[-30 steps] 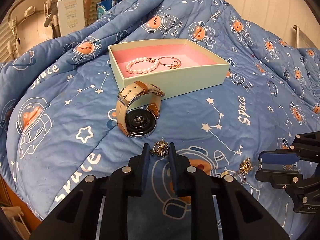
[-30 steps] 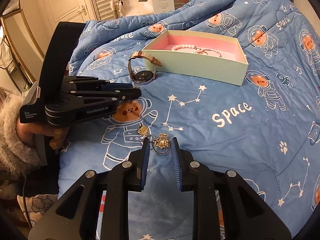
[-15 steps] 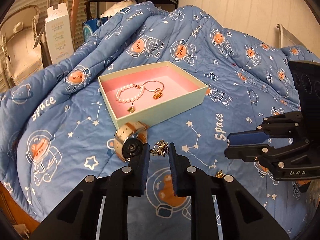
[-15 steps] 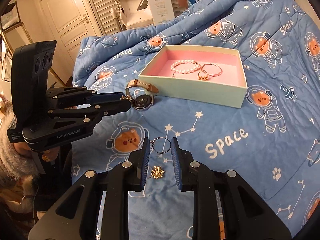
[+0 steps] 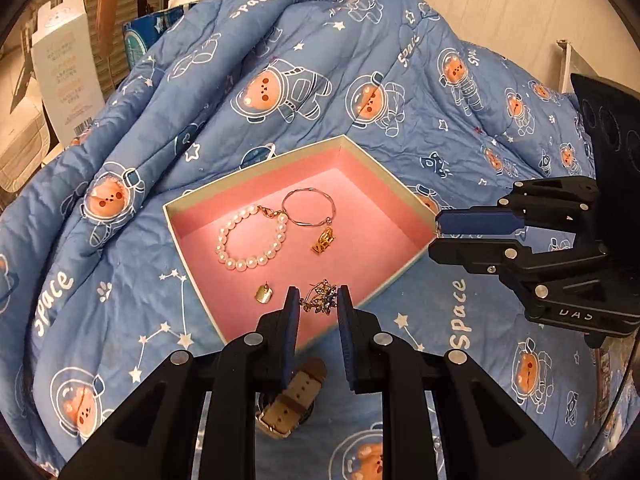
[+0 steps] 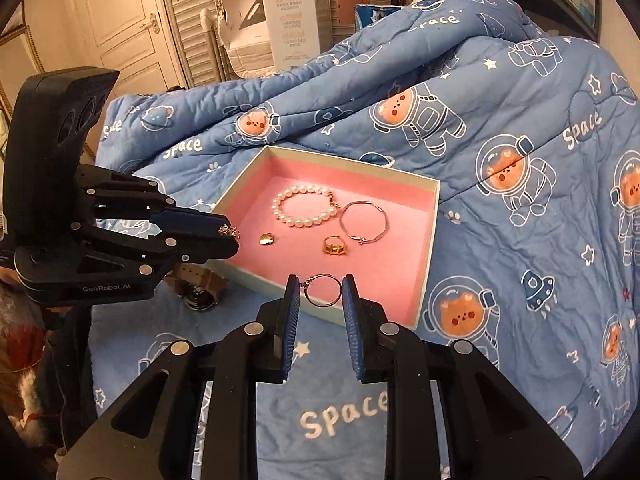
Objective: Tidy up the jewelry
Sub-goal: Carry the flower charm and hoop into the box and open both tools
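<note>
Tools (image 5: 318, 304) (image 6: 320, 290) hold brooch (image 5: 318, 300) and ring (image 6: 323, 290) over box rim (image 6: 352, 168).

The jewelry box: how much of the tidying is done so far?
The pink-lined box already holds a pearl bracelet, a thin bangle and small gold pieces. The left gripper grips a gold charm, the right gripper a ring. A watch waits outside.

Watch (image 5: 291, 400) half hidden behind left hand-held gripper (image 5: 318, 300) fingers (image 5: 289, 332)
</note>
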